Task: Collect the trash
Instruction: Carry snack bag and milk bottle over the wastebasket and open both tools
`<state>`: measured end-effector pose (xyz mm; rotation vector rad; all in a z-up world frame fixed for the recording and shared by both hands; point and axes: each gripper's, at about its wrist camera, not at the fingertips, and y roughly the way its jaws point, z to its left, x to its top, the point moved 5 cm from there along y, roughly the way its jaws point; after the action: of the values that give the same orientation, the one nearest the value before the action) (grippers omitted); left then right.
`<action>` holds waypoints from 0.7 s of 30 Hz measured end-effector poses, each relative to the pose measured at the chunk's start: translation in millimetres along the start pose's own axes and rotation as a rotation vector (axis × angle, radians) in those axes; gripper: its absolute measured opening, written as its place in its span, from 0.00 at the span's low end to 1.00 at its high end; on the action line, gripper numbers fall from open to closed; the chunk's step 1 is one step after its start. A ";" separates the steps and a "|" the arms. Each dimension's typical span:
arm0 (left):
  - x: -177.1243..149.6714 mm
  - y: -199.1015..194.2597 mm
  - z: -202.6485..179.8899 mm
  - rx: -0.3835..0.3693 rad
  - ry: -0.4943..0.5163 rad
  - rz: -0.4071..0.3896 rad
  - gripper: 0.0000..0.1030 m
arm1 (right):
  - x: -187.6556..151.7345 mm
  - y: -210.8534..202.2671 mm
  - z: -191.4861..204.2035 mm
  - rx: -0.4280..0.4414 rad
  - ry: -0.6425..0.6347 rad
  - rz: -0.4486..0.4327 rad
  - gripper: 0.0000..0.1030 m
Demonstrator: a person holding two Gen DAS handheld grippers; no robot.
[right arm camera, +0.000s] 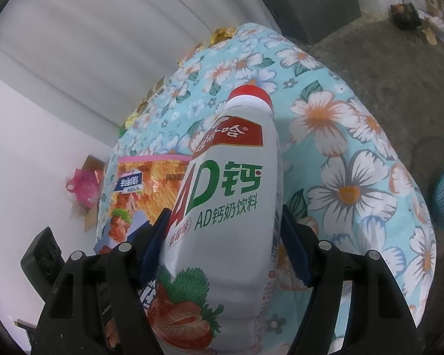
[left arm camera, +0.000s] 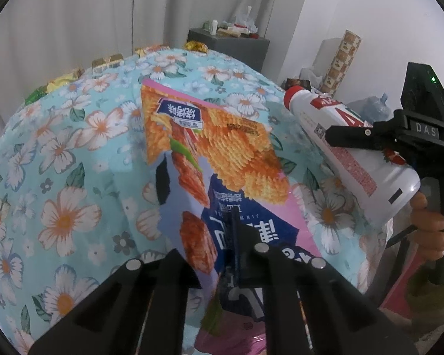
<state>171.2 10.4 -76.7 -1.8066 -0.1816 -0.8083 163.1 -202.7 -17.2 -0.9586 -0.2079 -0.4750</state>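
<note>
Here, the left gripper (left arm camera: pixel 236 254) is clamped on a chip bag (left arm camera: pixel 204 148) above the floral tablecloth (left arm camera: pixel 59 153). The right gripper (right arm camera: pixel 222 245) grips a white AD calcium milk bottle (right arm camera: pixel 231 195) by its body.

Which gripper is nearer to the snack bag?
Left. The left gripper has its jaws shut on the snack bag. The right gripper holds the milk bottle just beside the bag.

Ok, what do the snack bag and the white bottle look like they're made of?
Snack bag: thin glossy plastic film, judging by the creases and sheen across its print. Bottle: probably smooth, opaque white plastic with a red cap and a printed label wrap; soft highlights, no see-through parts.
</note>
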 end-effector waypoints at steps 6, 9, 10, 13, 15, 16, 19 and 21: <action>5.0 -11.6 -3.1 -0.005 -0.006 -0.034 0.03 | -3.5 -11.5 2.1 0.009 0.002 -0.017 0.65; 8.9 -21.3 -7.1 -0.016 -0.004 -0.060 0.02 | -4.7 -20.2 3.2 0.017 0.004 -0.034 0.64; 11.6 -25.8 -9.0 -0.025 -0.003 -0.072 0.01 | -5.4 -24.6 3.9 0.020 0.005 -0.043 0.64; 20.4 -39.0 -15.9 -0.042 0.010 -0.113 0.01 | -7.0 -37.6 6.9 0.022 0.004 -0.072 0.64; 26.1 -45.8 -21.1 -0.055 0.023 -0.134 0.00 | -9.4 -47.3 7.8 0.024 0.005 -0.093 0.64; 29.9 -49.4 -25.4 -0.065 0.032 -0.146 0.00 | -11.4 -53.2 7.8 0.025 0.008 -0.107 0.64; 41.4 -55.8 -38.5 -0.083 0.062 -0.169 0.00 | -15.9 -67.7 5.7 0.030 0.020 -0.139 0.64; 46.7 -58.4 -45.8 -0.096 0.077 -0.179 0.00 | -17.3 -76.2 2.5 0.032 0.028 -0.156 0.64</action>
<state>158.0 -19.0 4.8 -1.8643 -0.2604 -1.0264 111.7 -232.2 33.8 -0.9080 -0.2652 -0.6262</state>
